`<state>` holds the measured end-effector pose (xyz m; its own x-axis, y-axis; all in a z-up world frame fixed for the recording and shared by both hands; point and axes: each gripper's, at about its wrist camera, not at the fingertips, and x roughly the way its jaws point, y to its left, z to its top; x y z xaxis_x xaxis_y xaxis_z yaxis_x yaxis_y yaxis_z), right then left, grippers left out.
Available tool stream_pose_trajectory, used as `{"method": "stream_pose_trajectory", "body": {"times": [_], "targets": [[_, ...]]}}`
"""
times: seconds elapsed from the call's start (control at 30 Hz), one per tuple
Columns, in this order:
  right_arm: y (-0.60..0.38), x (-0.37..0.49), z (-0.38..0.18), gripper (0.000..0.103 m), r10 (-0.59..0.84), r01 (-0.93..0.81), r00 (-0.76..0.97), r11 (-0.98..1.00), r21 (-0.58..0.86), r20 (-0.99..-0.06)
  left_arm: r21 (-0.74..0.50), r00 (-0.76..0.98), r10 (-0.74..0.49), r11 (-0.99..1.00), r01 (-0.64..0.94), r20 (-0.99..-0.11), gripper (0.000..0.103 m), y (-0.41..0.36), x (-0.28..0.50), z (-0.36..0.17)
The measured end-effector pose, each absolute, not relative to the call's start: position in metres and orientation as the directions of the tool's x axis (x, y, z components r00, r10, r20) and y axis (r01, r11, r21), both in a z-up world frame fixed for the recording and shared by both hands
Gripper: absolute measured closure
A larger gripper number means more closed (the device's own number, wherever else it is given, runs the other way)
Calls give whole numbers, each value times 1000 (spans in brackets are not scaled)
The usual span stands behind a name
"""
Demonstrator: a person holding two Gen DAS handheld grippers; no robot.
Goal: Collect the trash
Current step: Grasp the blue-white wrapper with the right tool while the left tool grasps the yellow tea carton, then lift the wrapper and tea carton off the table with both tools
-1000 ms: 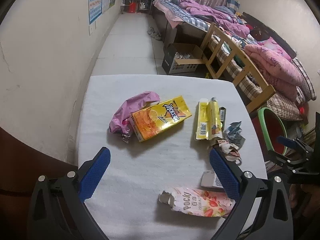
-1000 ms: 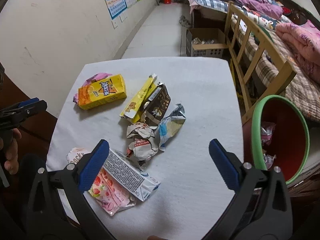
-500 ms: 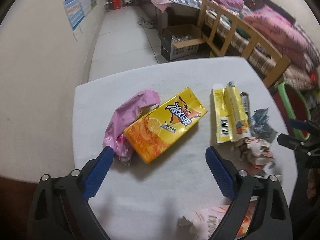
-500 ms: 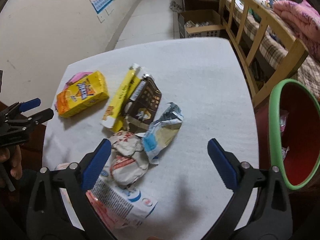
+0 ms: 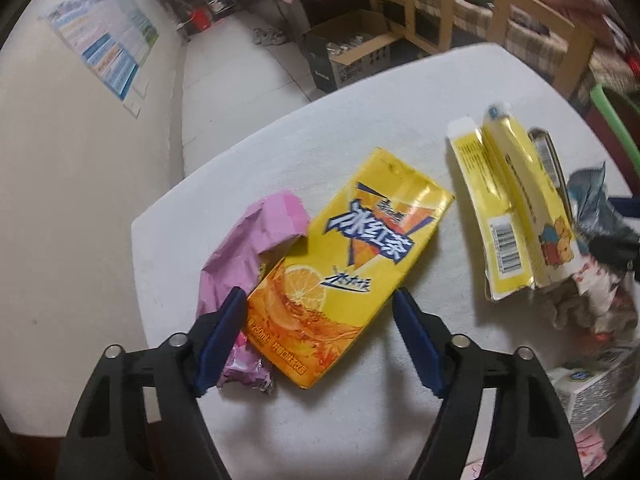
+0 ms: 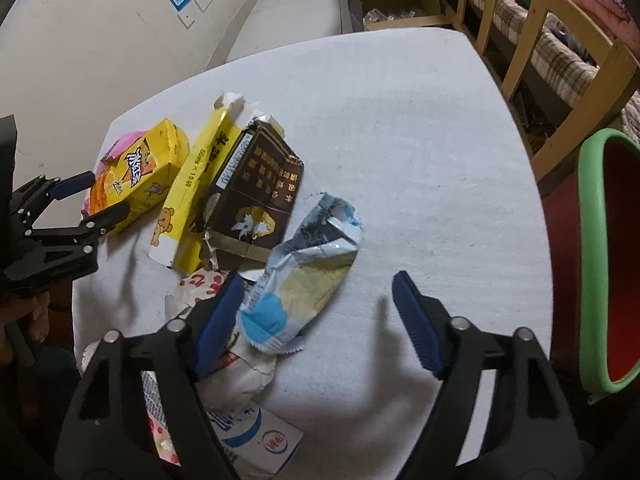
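Note:
A yellow iced-tea carton point(image 5: 352, 264) lies flat on the white table point(image 5: 344, 412), partly over a pink wrapper point(image 5: 248, 252). My left gripper point(image 5: 320, 316) points down over the carton's near end. Its jaws are closing with the carton between them, and each blue pad sits just beside an edge. In the right wrist view a crumpled blue-and-white wrapper point(image 6: 304, 280) lies between the fingers of my right gripper point(image 6: 318, 312). Those jaws are closing too. The left pad is at the wrapper's edge and the right pad stands well clear. The left gripper point(image 6: 92, 196) also shows there, at the carton point(image 6: 136, 180).
More trash lies between the two: a long yellow bear box point(image 6: 196, 188), a dark brown box point(image 6: 256, 192), crumpled white-red paper point(image 6: 236, 372) and a white-blue carton point(image 6: 256, 436). A red bin with a green rim point(image 6: 592, 264) stands off the table's right edge, below a wooden bed frame point(image 6: 560, 56).
Both grippers came down toward the table and their jaws narrowed. The left one moved over the yellow carton and rolled. The right one settled around the blue-and-white wrapper.

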<state>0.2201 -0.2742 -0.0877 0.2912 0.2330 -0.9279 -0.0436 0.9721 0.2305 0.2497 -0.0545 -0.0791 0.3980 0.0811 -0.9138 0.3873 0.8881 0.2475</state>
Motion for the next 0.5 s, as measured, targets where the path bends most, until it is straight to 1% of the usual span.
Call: {"method": "stream_pose_trajectory", "body": {"times": [0.07, 0.1, 0.13, 0.17, 0.2, 0.23, 0.27, 0.3, 0.37, 0.4, 0.43, 0.47, 0.5], "targets": [[-275, 221, -89, 47, 236, -46, 285, 971, 233, -929, 292, 412, 113, 868, 403, -904, 35, -60, 247, -82], [-275, 222, -89, 50, 236, -49, 284, 972, 232, -929, 294, 408, 113, 862, 414, -906, 36, -63, 246, -83], [-275, 221, -89, 53, 234, -54, 281, 972, 228, -931, 295, 407, 114, 860, 417, -906, 34, -65, 245, -84], [-275, 221, -89, 55, 235, -56, 279, 972, 229, -931, 301, 409, 117, 854, 423, -905, 30, -69, 244, -85], [-276, 220, -88, 57, 236, -56, 281, 972, 229, -930, 306, 412, 118, 851, 427, -903, 30, -70, 243, -85], [-277, 220, -88, 62, 233, -59, 281, 972, 225, -931, 299, 413, 111, 855, 425, -904, 30, -70, 242, -84], [-278, 219, -87, 63, 233, -62, 281, 973, 225, -931, 290, 412, 104, 859, 421, -905, 34, -69, 241, -83], [-278, 218, -86, 64, 237, -64, 283, 972, 228, -930, 302, 426, 113, 861, 408, -898, 43, -69, 241, -79], [-279, 217, -81, 66, 236, -69, 292, 972, 225, -927, 278, 426, 88, 870, 407, -900, 72, -68, 241, -72], [-279, 216, -79, 67, 237, -70, 294, 971, 227, -926, 259, 423, 71, 875, 408, -903, 76, -68, 240, -67], [-280, 215, -75, 67, 238, -74, 302, 971, 227, -923, 243, 420, 56, 880, 407, -906, 89, -68, 239, -63], [-280, 215, -73, 68, 238, -74, 306, 971, 226, -922, 227, 414, 45, 887, 401, -909, 99, -66, 239, -61], [-281, 213, -70, 68, 237, -73, 313, 972, 225, -920, 211, 409, 37, 897, 389, -912, 100, -64, 238, -58]]}}
